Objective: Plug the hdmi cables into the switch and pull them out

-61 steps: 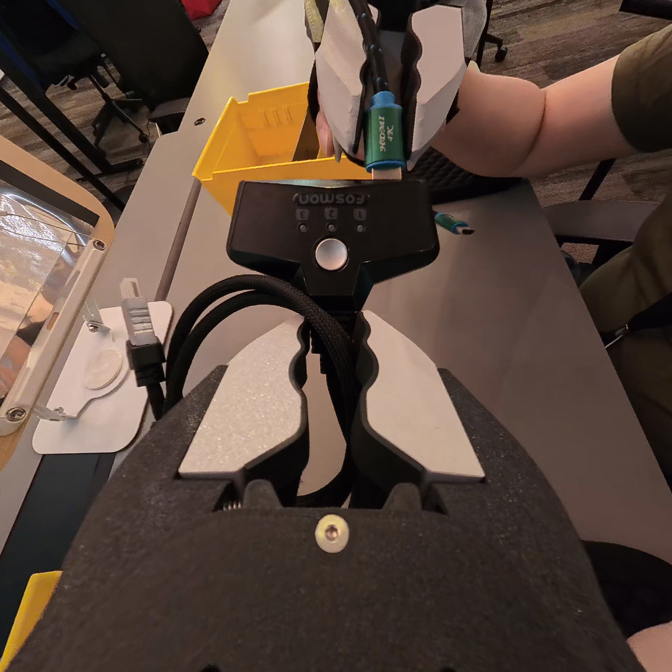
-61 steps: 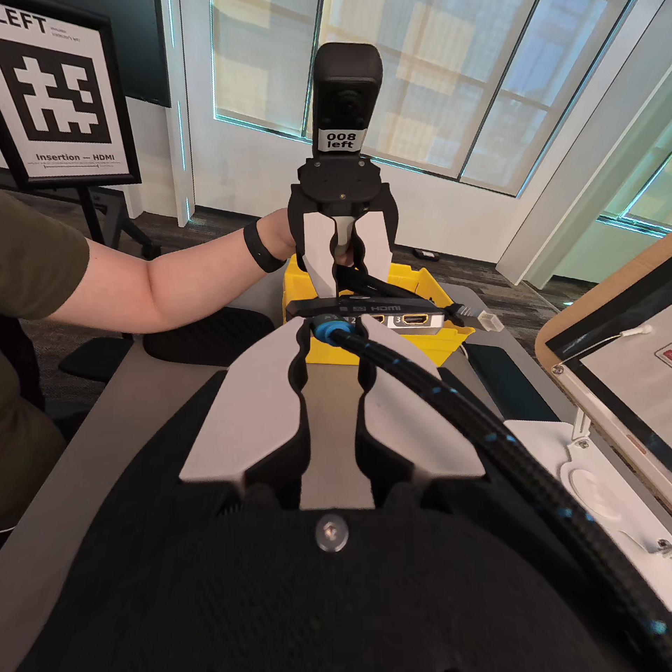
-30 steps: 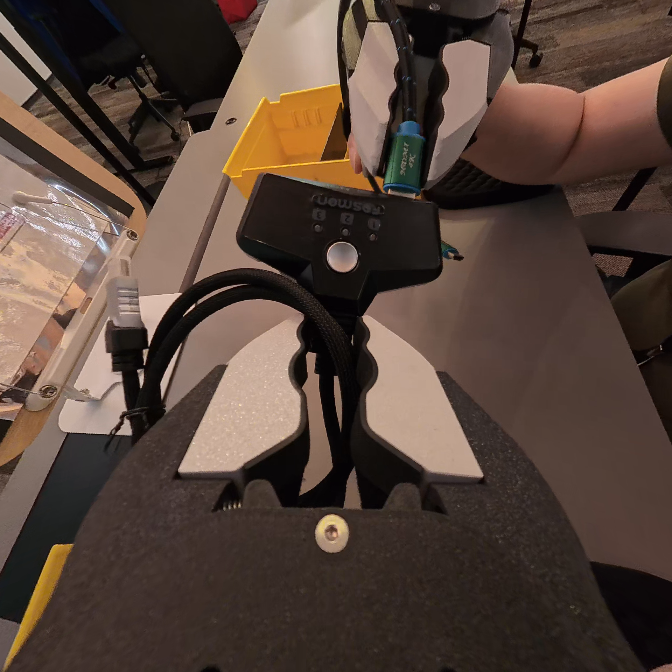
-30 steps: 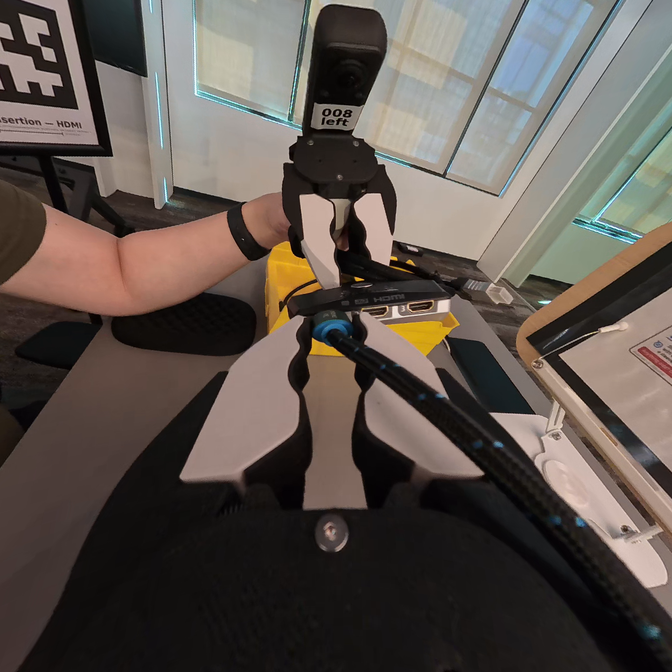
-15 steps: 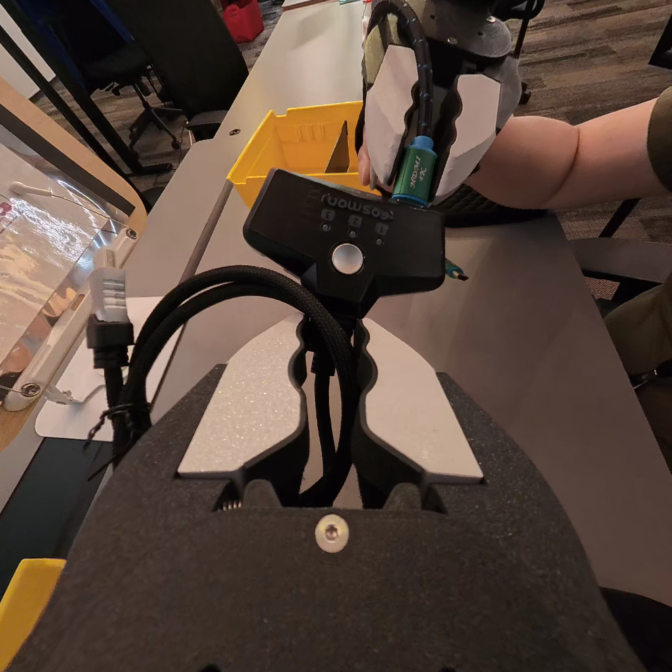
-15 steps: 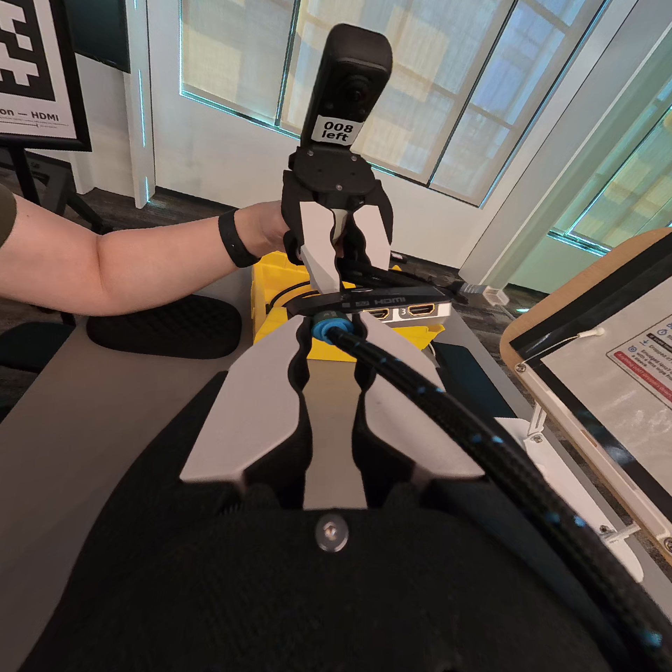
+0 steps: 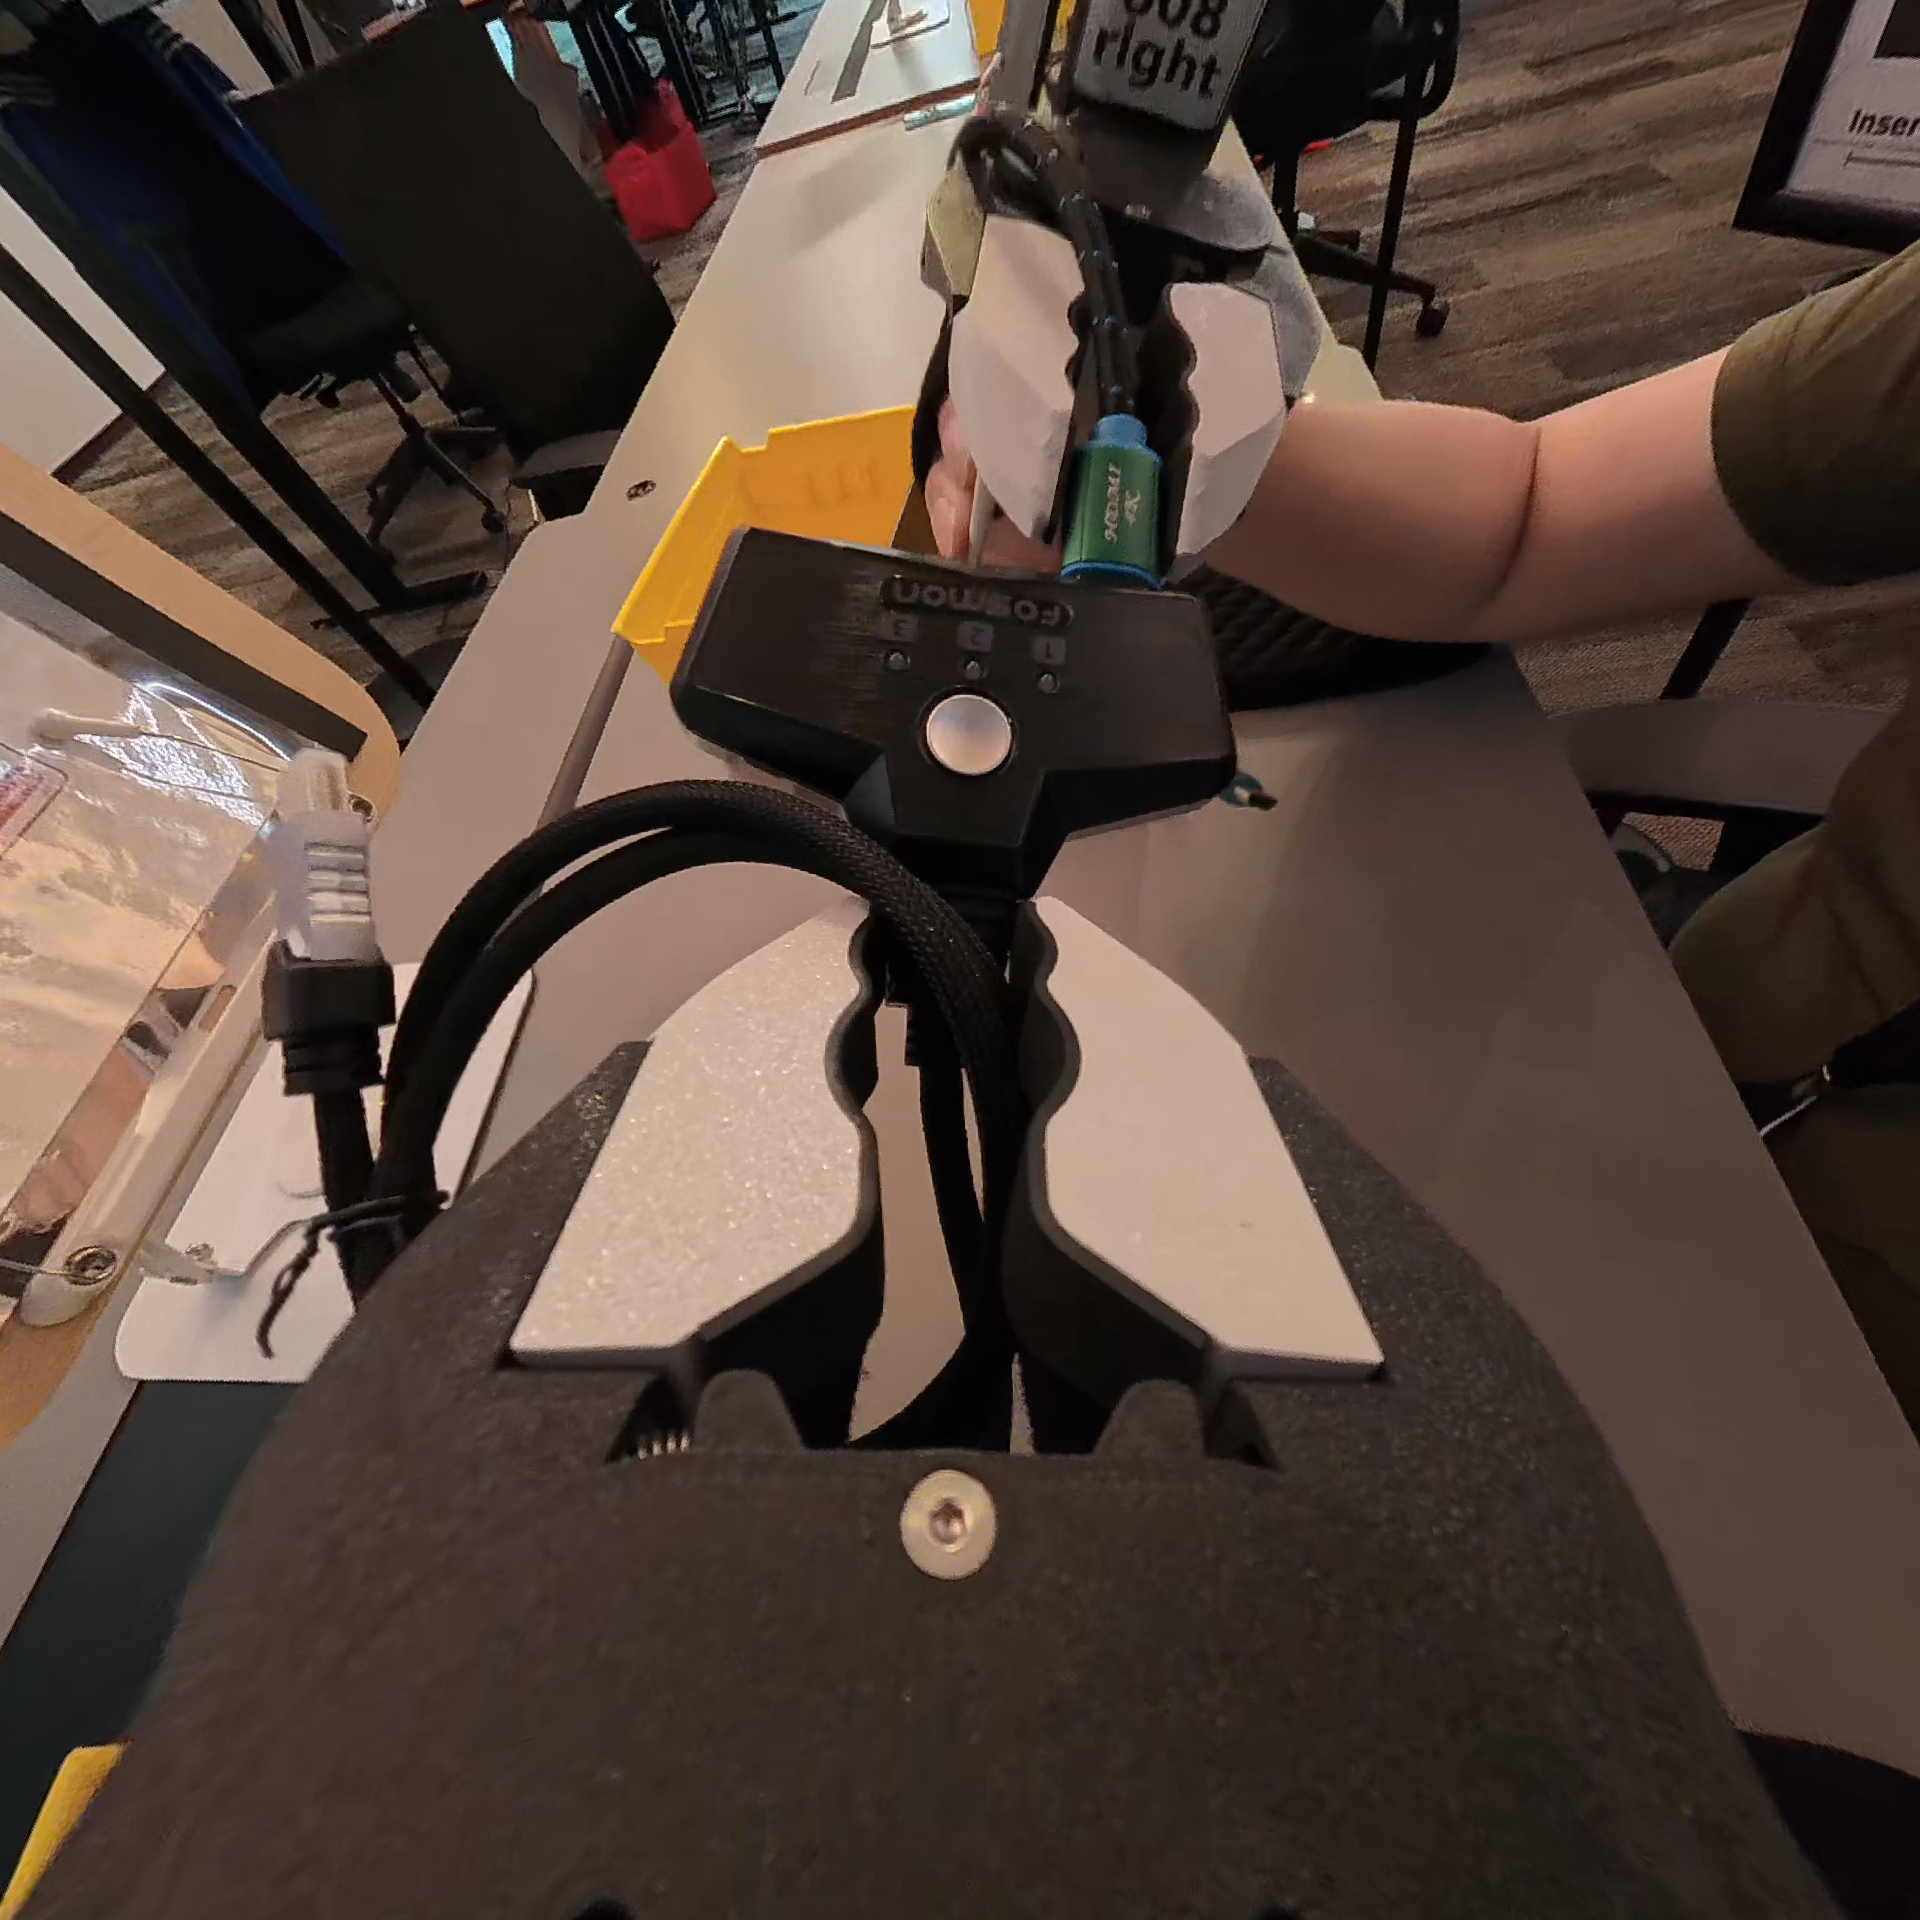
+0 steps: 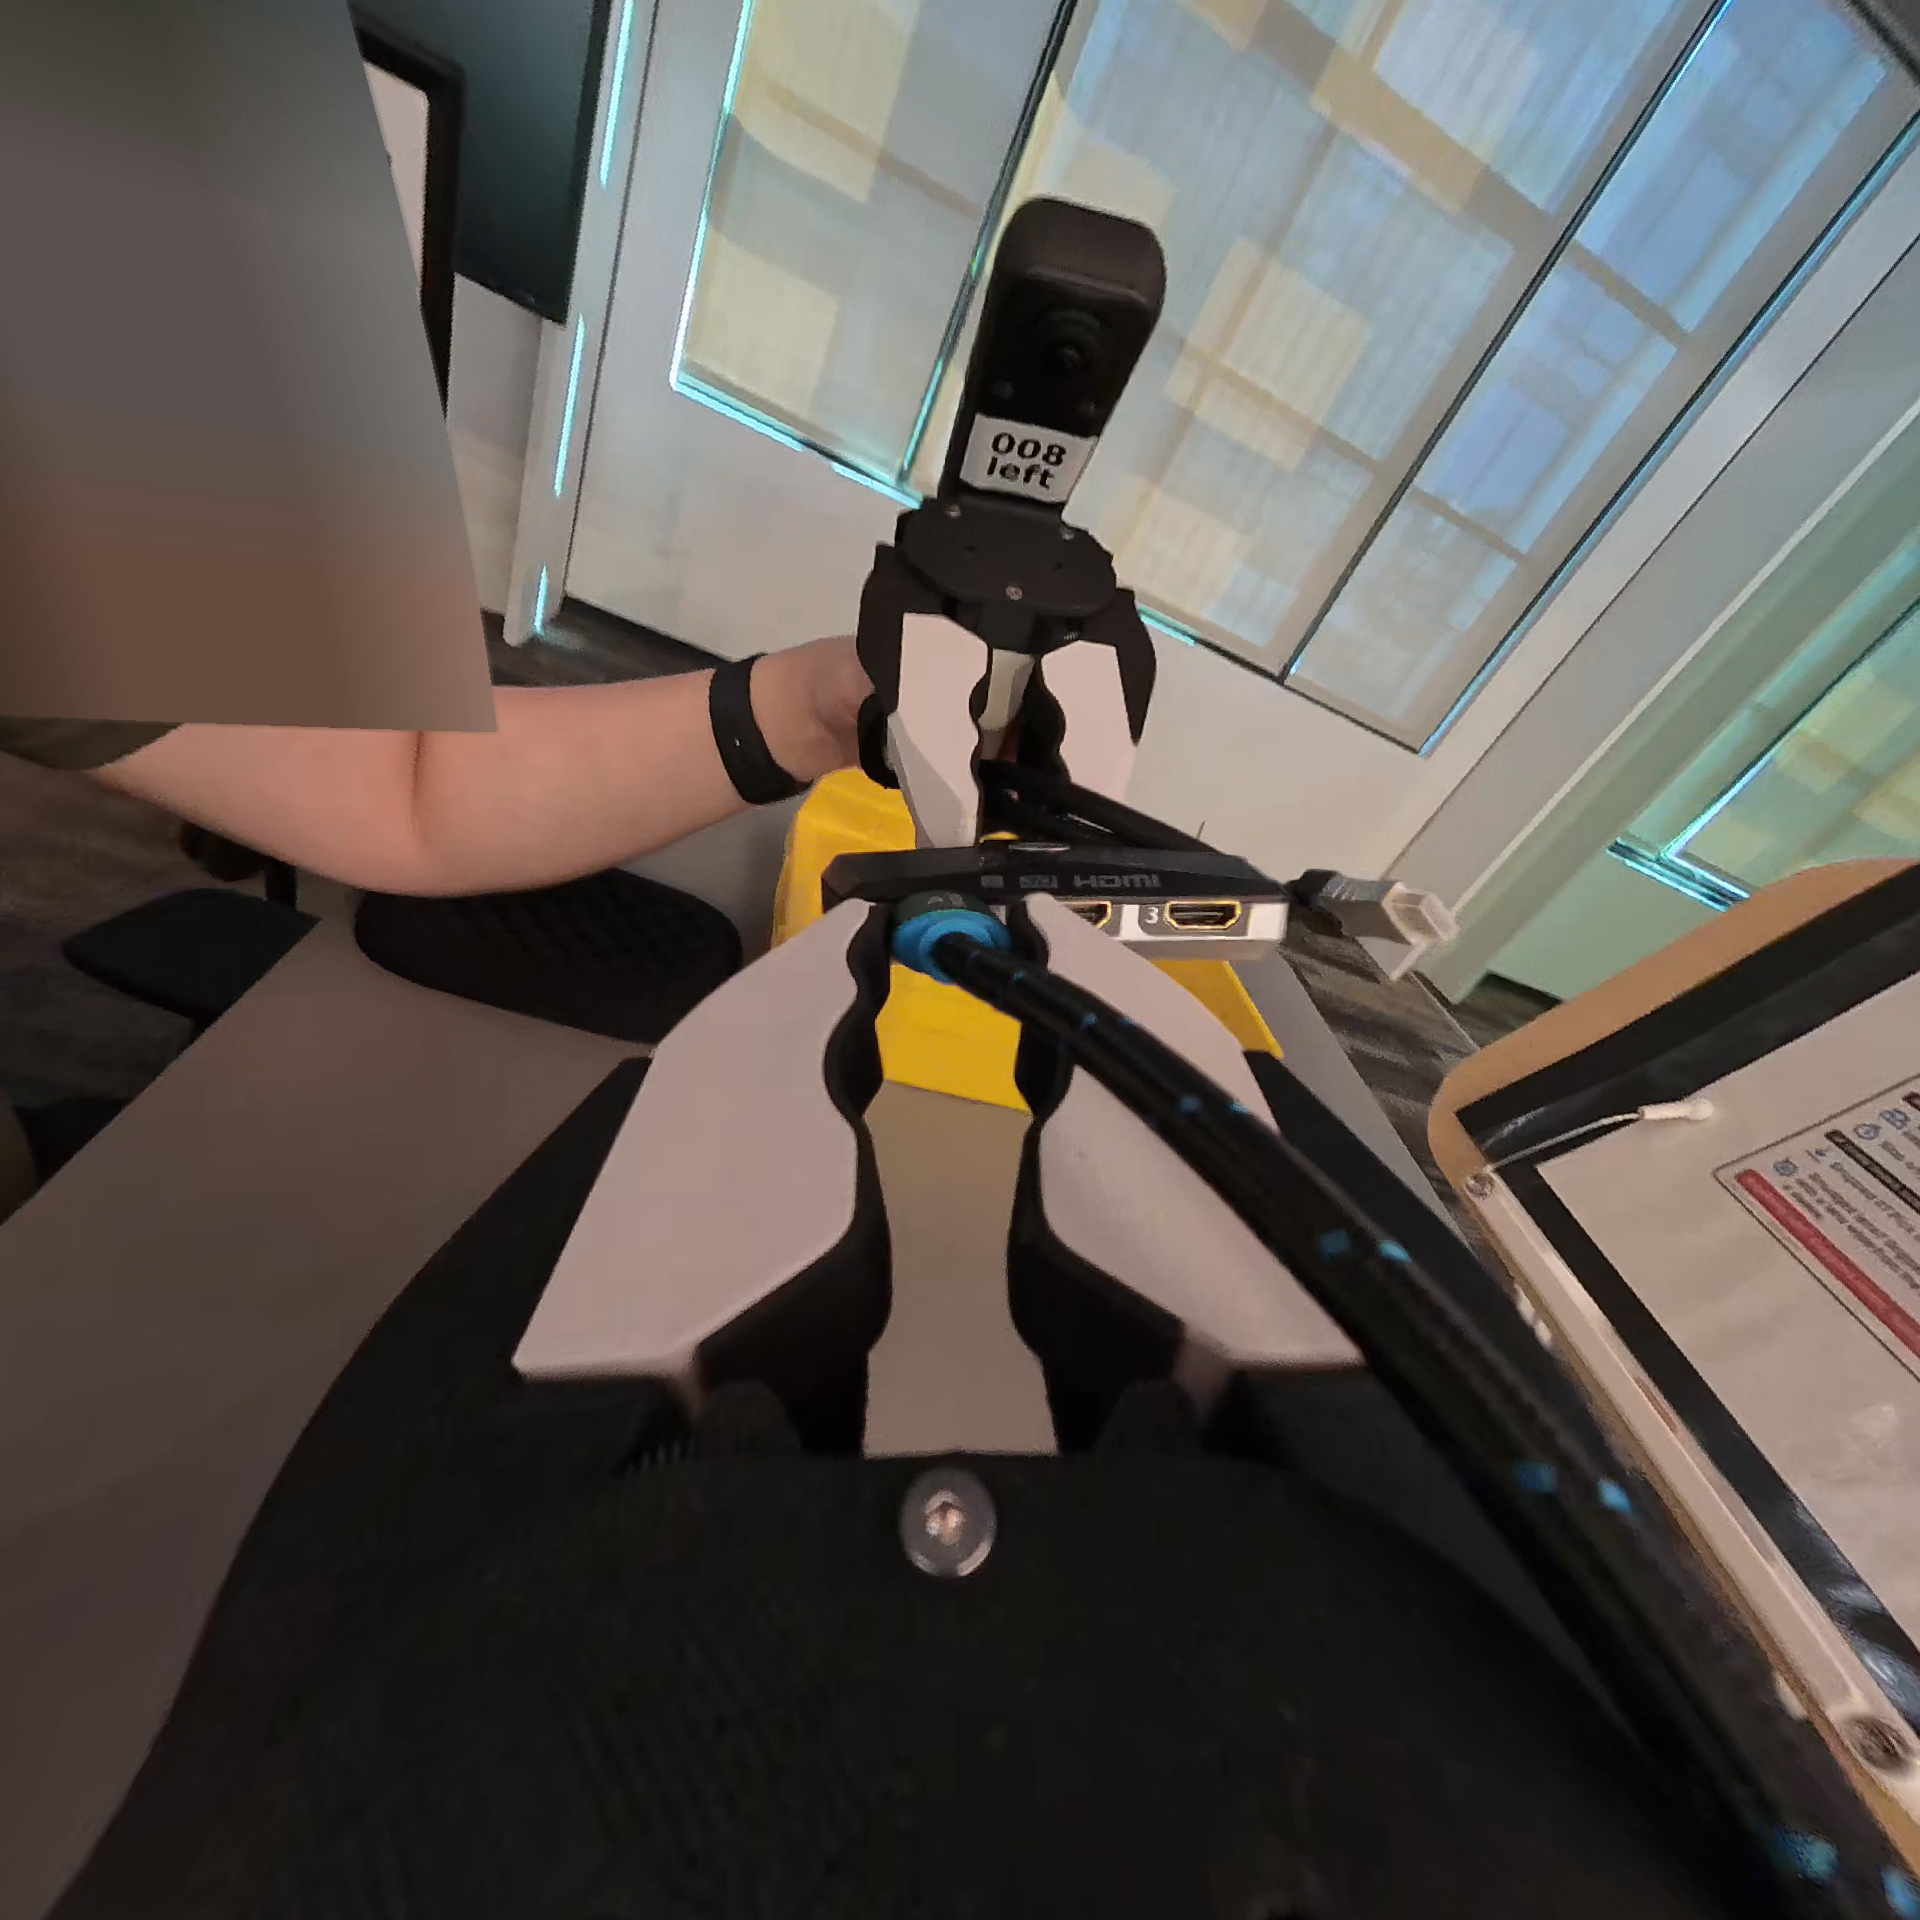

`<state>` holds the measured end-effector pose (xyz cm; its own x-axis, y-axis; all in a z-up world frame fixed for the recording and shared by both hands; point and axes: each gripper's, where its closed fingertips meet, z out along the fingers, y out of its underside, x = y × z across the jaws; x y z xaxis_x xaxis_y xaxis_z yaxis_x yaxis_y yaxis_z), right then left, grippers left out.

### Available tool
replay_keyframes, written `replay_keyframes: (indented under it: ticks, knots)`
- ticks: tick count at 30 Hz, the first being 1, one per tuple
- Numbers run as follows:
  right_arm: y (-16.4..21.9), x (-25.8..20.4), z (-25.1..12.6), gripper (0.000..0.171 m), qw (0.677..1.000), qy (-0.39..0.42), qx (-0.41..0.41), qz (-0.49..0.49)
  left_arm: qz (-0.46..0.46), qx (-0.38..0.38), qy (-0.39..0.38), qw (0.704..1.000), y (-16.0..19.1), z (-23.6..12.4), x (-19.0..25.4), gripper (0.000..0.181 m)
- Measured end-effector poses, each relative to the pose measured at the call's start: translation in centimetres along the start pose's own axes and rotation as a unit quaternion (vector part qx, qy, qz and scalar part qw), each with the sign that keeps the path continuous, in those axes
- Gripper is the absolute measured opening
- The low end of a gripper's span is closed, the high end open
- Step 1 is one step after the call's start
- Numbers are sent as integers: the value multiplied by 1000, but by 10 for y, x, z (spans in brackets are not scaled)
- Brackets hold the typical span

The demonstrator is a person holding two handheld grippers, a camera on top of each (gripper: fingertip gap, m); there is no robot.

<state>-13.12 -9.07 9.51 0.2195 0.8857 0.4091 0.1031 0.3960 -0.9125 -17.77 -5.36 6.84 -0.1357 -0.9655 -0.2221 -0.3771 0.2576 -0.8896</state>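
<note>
The left fingers [image 7: 940,997] clamped the switch [image 7: 951,691]; the right fingers [image 8: 940,930] pinched a plug [image 7: 1110,509] seated in its port, two ports empty.

Two handheld grippers, black textured bodies, silver screw at centre. Left gripper [image 7: 945,935]: pale grey fingers [image 7: 727,1122] with wavy black inner edges. Right gripper [image 8: 945,935]: same build. Black camera stalk with white label. Olive short sleeve [image 7: 1818,416], black wristband [image 8: 743,743].

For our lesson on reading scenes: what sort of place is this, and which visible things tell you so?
Probably an office or lab workspace: rolling office chairs on carpet, long grey desks, big windows and a framed marker sign.
</note>
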Motion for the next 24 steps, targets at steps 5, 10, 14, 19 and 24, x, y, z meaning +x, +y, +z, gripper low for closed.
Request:
replay_keyframes:
  ticks: [5,10,14,19,24]
  knots:
    - [2,3,1,24,1000,11,9,-12,-17,10,-4,1000,0,0,-5,22]
    - [0,3,1,24,999,18,19,-22,-24,11,-1,1000,0,3,-4,24]
    - [1,3,1,24,999,20,17,-28,-24,3,-5,1000,3,6,-5,24]
    - [0,4,0,24,999,26,15,-34,-29,7,-6,1000,2,7,-5,24]
    - [-1,4,0,23,999,28,19,-31,-37,10,-4,999,2,8,-5,24]
